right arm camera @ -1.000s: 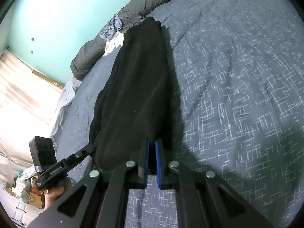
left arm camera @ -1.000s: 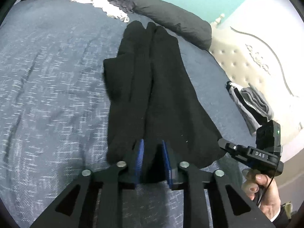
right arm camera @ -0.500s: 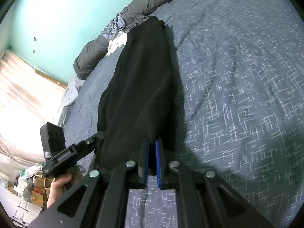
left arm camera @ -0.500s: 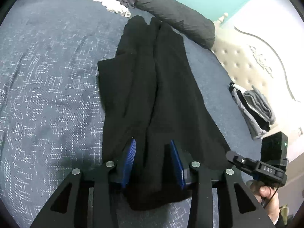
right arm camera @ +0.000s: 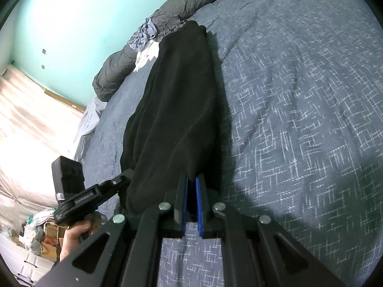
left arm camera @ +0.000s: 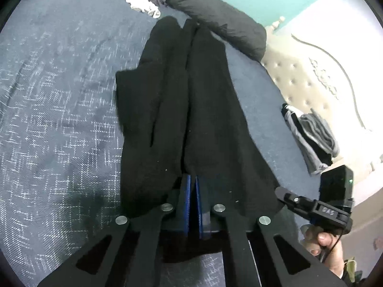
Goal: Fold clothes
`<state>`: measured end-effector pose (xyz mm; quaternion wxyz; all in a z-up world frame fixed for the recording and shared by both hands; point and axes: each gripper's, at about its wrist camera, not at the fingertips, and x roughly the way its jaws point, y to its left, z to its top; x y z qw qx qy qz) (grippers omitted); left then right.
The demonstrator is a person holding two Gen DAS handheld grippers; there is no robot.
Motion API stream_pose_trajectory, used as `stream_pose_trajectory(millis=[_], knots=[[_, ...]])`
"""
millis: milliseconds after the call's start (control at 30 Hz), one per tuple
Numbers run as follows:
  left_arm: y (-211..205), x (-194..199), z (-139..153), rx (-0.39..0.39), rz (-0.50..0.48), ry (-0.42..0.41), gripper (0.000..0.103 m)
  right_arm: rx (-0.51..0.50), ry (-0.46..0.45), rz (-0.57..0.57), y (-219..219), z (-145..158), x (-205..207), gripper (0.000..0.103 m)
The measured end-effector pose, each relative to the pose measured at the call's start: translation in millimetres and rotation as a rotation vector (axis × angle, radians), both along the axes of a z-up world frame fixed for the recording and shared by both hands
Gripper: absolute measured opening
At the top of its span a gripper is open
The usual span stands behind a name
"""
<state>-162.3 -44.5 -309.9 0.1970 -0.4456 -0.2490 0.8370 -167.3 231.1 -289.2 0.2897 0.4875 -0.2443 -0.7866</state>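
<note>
A long black garment (left arm camera: 203,95) lies stretched lengthwise on the blue patterned bedspread (left arm camera: 59,119), folded into narrow panels. My left gripper (left arm camera: 192,179) is at its near end, jaws closing into a tight pinch with the black cloth between the blue pads. In the right wrist view the same garment (right arm camera: 177,107) runs away from my right gripper (right arm camera: 191,181), which is shut on the near edge. Each gripper shows in the other's view, held in a hand: the right one (left arm camera: 287,196) at the garment's right corner, the left one (right arm camera: 124,174) at its left corner.
A rolled grey duvet (left arm camera: 227,26) lies across the far end of the bed, with white (left arm camera: 141,4) and bluish clothes beside it. A folded grey and black stack (left arm camera: 311,134) sits near the tufted headboard (left arm camera: 311,76). Bedspread stretches wide on the other side (right arm camera: 299,119).
The left gripper's jaws opened wider over the garment's near end, then closed on the cloth. The right gripper stayed shut on its edge and did not move.
</note>
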Motion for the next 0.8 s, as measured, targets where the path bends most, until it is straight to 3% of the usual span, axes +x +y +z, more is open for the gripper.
stream_pose_trajectory(millis=[200,467,800], knots=[[-12,7,11,-0.017,0.029,0.030,0.004,-0.001,0.009,0.005,-2,2,-1,0.006],[-13,0,-6,-0.015,0.050,-0.009,0.004,0.037,0.014,-0.017,3,0,-2,0.005],[-15,1,-11,0.006,0.049,-0.014,0.004,-0.037,0.001,-0.070,21,8,0,0.006]])
